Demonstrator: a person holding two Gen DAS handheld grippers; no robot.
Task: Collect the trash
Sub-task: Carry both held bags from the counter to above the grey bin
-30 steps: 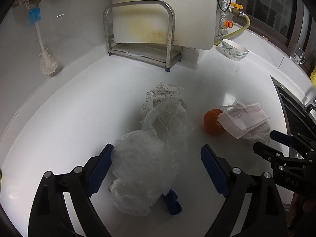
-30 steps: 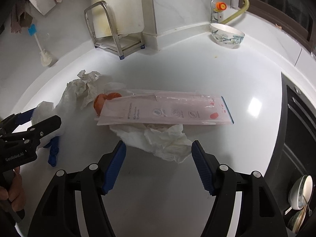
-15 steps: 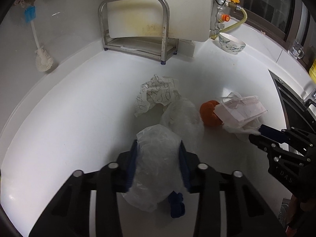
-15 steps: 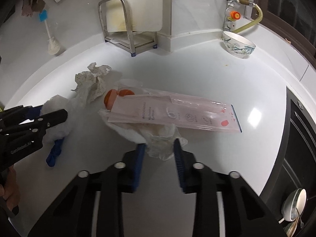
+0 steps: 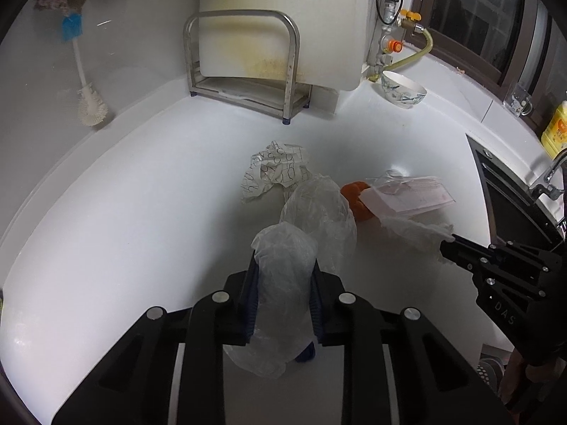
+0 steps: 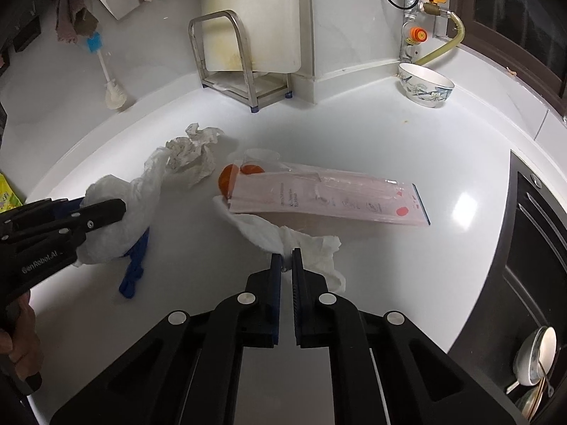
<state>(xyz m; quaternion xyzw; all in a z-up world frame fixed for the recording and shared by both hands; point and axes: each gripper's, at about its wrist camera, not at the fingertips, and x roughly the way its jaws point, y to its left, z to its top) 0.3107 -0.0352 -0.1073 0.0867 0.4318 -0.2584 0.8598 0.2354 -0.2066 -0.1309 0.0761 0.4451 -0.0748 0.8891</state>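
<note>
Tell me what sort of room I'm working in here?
Most likely a home kitchen: a white countertop with a cutting board in a metal rack, a patterned bowl by a gas valve, and a dish brush.

A home kitchen here: white countertop [image 6: 372, 148], stained cutting board [image 5: 280, 24] in its steel rack [image 5: 244, 71], bottle brush [image 5: 86, 81], patterned bowl [image 6: 425, 85], gas valve [image 6: 430, 1], cooking oil bottle [image 5: 556, 131].

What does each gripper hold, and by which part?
Left gripper clamps the clear plastic bag around its bunched middle. Right gripper pinches the white paper towel at its near edge.
</note>
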